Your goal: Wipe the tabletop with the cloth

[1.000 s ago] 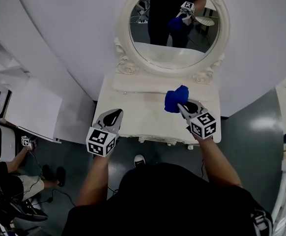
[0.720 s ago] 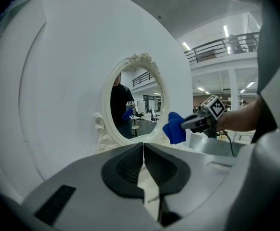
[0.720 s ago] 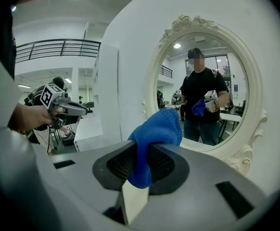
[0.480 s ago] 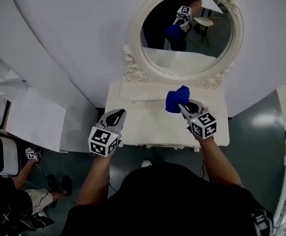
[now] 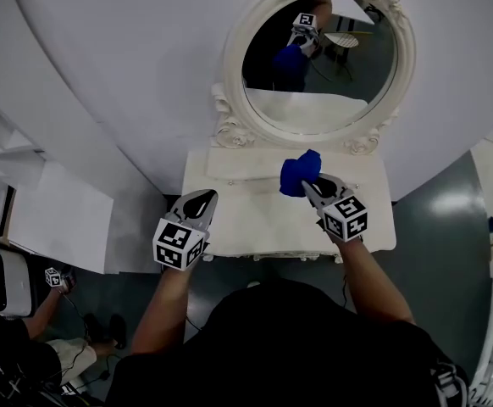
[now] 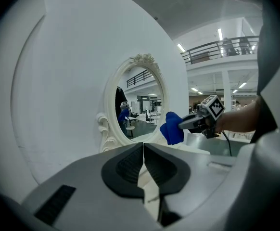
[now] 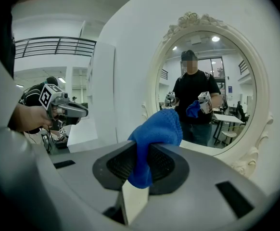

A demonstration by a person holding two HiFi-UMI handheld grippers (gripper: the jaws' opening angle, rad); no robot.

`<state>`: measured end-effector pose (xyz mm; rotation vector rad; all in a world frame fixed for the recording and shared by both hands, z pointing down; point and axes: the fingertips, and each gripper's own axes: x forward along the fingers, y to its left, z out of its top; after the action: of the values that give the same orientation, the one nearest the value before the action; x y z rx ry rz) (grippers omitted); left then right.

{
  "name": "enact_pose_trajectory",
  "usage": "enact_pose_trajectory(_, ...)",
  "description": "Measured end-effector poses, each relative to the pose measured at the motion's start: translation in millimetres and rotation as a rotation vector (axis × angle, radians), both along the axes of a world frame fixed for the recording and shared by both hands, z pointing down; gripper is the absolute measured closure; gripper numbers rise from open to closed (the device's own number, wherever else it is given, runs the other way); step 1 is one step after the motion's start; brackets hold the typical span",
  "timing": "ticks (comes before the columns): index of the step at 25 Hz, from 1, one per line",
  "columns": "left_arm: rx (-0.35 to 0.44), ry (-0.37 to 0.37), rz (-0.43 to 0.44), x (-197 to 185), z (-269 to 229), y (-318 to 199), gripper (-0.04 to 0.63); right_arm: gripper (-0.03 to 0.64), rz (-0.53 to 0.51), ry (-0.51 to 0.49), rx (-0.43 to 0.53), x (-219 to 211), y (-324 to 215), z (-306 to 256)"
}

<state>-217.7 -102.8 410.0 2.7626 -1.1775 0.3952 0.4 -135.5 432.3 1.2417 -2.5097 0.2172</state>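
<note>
We hold the blue cloth in our right gripper, just right of centre in the head view. Its jaws are closed on the cloth. In the right gripper view a fold of the fabric is pinched between the two dark pads, with the rest bunched up above them. The cloth sits over the back part of the white tabletop, just below the lower rim of the round mirror. We cannot tell whether it touches the surface. Our left gripper is at the left of the head view, over the front left corner of the tabletop and well apart from the cloth. Its jaws are pressed together with nothing between them, and its own view shows the pads meeting along a thin line. That view also shows the right gripper and the cloth towards the right, in front of the ornate white mirror frame. In the upper part of the head view, the mirror reflects the cloth and a marker cube. At the lower left edge, another person is partly in view on the grey floor.
</note>
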Motion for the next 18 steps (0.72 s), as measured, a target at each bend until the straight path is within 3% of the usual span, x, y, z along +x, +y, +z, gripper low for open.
enact_pose_trajectory(18,-0.026,-0.004,-0.023,9,6,9,0.581,0.561,0.008,0.000,-0.050,14,-3,21)
